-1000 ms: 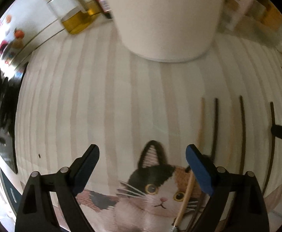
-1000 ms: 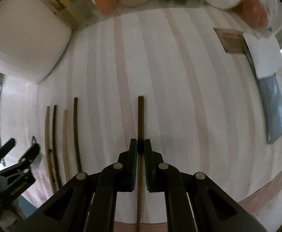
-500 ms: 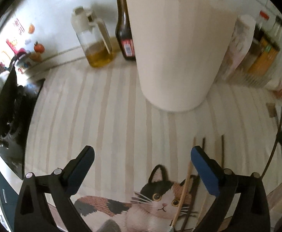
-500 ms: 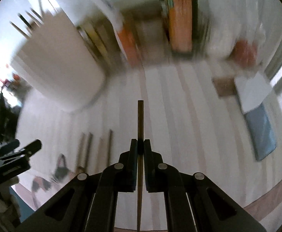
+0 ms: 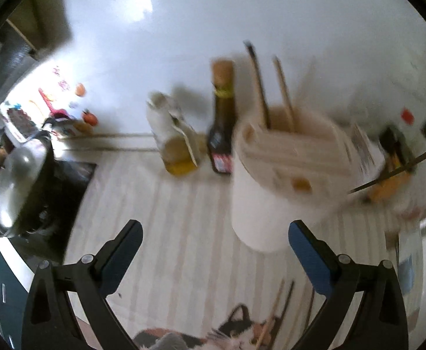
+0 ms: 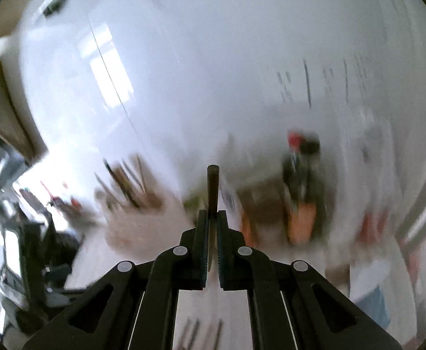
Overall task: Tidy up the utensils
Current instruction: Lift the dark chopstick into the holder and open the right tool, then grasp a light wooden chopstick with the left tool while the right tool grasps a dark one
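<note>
- Left wrist view: the left gripper has just spread wide, nothing between its jaws; beyond stands the white holder, chopsticks inside.
- Right wrist view, blurred: the right gripper is clamped on a dark chopstick.

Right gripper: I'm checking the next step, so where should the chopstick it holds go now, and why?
Probably over the white holder and tip-down into it. The right gripper is shut on a dark chopstick, lifted off the table, and other chopsticks already stand there.
</note>
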`<state>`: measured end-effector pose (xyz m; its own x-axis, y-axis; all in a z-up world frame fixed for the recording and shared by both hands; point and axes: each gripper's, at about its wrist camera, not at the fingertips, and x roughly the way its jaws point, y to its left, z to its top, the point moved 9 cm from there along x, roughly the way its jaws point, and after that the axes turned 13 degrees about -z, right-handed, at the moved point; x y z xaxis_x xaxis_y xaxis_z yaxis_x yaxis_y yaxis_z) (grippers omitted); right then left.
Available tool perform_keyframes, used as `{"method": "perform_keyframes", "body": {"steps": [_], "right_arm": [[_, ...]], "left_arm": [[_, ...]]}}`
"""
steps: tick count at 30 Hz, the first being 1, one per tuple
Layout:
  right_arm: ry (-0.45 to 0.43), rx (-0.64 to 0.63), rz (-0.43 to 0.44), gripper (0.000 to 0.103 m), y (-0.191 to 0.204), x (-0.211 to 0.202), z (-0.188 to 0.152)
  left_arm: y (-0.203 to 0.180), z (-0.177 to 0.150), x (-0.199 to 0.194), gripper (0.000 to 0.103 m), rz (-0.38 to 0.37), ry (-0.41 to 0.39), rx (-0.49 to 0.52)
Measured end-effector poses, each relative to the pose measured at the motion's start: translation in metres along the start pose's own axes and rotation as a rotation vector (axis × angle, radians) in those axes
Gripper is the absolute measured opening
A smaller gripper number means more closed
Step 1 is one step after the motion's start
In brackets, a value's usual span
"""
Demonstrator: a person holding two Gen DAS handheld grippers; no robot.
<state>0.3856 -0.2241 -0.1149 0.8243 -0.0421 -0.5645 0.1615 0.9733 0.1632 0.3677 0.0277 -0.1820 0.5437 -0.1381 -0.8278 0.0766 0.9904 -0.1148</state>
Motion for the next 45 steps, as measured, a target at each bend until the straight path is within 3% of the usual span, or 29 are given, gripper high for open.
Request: {"method": "perform_keyframes", "body": {"steps": [6, 10, 14, 20, 27, 28, 31, 32, 35, 40, 45], "right_arm": [[-0.113, -0.075, 0.048, 0.005, 0.046, -0.026, 0.083], [-0.123, -0.14, 0.064, 0.005, 0.08, -0.018, 0.103], [-0.079, -0.196, 0.066, 0.005, 0.106, 0.011, 0.094], [0.056, -0.236, 0.061, 0.005, 0.122, 0.067, 0.049], [0.232, -0.218, 0.03, 0.007, 0.116, 0.112, 0.012], [0.236, -0.209, 0.026, 0.012, 0.115, 0.114, 0.01], [0.225, -0.184, 0.021, 0.044, 0.107, 0.106, 0.01], [0.213, -0.18, 0.012, 0.05, 0.101, 0.099, 0.009], [0.213, -0.164, -0.013, 0.052, 0.084, 0.083, -0.001], [0.354, -0.136, -0.086, 0.053, 0.041, 0.074, -0.088], [0.638, -0.08, -0.137, 0.053, 0.007, 0.096, -0.232]], "left_arm": [[0.032, 0.025, 0.001, 0.102, 0.049, -0.018, -0.065], [0.045, 0.031, 0.006, 0.102, 0.065, -0.025, -0.105], [0.054, 0.034, 0.013, 0.102, 0.076, -0.018, -0.122], [0.064, 0.032, 0.018, 0.102, 0.095, -0.002, -0.128], [0.071, 0.029, 0.016, 0.102, 0.101, 0.004, -0.13], [0.071, 0.029, 0.014, 0.102, 0.097, 0.001, -0.128], [0.071, 0.026, 0.007, 0.102, 0.095, -0.013, -0.114], [0.07, 0.023, 0.004, 0.102, 0.096, -0.016, -0.102], [0.066, 0.008, 0.0, 0.102, 0.096, -0.012, -0.072], [0.055, -0.055, 0.022, 0.102, 0.101, 0.077, 0.008], [0.055, -0.129, 0.067, 0.102, 0.124, 0.225, 0.045]]}}
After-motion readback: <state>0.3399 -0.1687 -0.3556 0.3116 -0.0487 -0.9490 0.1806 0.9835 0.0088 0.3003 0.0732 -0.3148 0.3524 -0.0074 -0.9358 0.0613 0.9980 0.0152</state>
